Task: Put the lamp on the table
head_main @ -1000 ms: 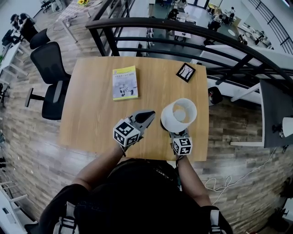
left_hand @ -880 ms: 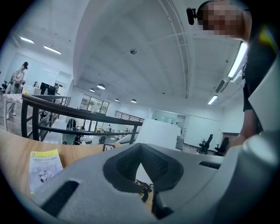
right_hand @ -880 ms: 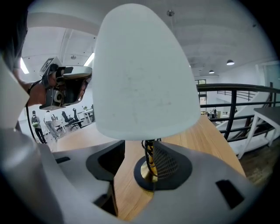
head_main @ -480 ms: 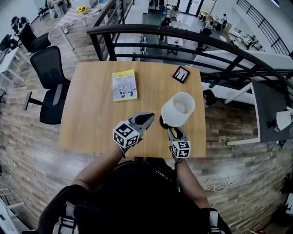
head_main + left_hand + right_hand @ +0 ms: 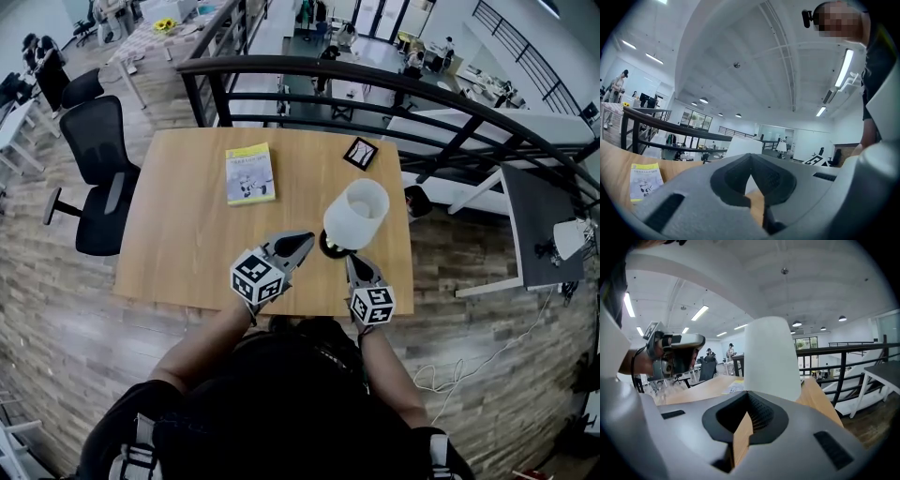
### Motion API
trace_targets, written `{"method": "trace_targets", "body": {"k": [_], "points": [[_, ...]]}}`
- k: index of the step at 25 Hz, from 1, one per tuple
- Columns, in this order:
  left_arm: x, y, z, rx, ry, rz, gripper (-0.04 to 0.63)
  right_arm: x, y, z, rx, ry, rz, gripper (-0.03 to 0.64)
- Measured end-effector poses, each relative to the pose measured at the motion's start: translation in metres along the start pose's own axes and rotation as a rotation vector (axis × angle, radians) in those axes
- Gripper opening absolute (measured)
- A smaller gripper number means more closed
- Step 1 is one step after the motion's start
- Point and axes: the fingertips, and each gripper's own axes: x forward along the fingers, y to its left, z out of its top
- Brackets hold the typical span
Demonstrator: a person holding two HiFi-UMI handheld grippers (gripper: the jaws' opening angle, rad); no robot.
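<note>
The lamp (image 5: 356,214), a white shade over a black base, stands upright on the wooden table (image 5: 187,234) near its front right part. My right gripper (image 5: 354,262) sits just short of the base, apart from it; its jaws have just been closing and are shut with nothing between them. In the right gripper view the shade (image 5: 771,357) rises straight ahead of the shut right gripper (image 5: 749,401). My left gripper (image 5: 305,242) hovers left of the lamp base, shut and empty. The shade (image 5: 740,145) shows behind the left gripper (image 5: 750,159).
A yellow booklet (image 5: 249,173) lies at the table's back left, also in the left gripper view (image 5: 646,180). A small black picture frame (image 5: 361,153) sits at the back right. A dark railing (image 5: 375,80) runs behind the table; an office chair (image 5: 98,178) stands left.
My right gripper has drawn back from under the lamp shade toward the table's front edge, leaving the lamp standing. The left gripper has hardly shifted in view.
</note>
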Motion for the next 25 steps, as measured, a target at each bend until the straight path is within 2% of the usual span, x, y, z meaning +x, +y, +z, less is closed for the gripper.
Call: {"method": "trace_targets", "body": {"k": [4, 8, 12, 19, 25], "points": [[0.002, -0.015, 0.004, 0.003, -0.020, 0.020, 0.008, -0.015, 0.007, 0.032, -0.028, -0.053, 0.038, 0.015], [0.008, -0.042, 0.011, 0.027, -0.040, 0.050, 0.008, -0.037, 0.007, 0.045, -0.056, -0.077, 0.079, 0.015], [0.015, -0.080, 0.005, 0.034, -0.049, 0.093, 0.008, -0.072, 0.000, 0.043, -0.064, -0.077, 0.114, 0.015], [0.023, -0.159, -0.012, 0.051, -0.047, 0.111, 0.008, -0.137, -0.009, 0.033, -0.098, -0.082, 0.159, 0.015], [0.014, -0.206, -0.026, 0.041, -0.055, 0.138, 0.008, -0.184, -0.006, 0.023, -0.106, -0.102, 0.189, 0.015]]}}
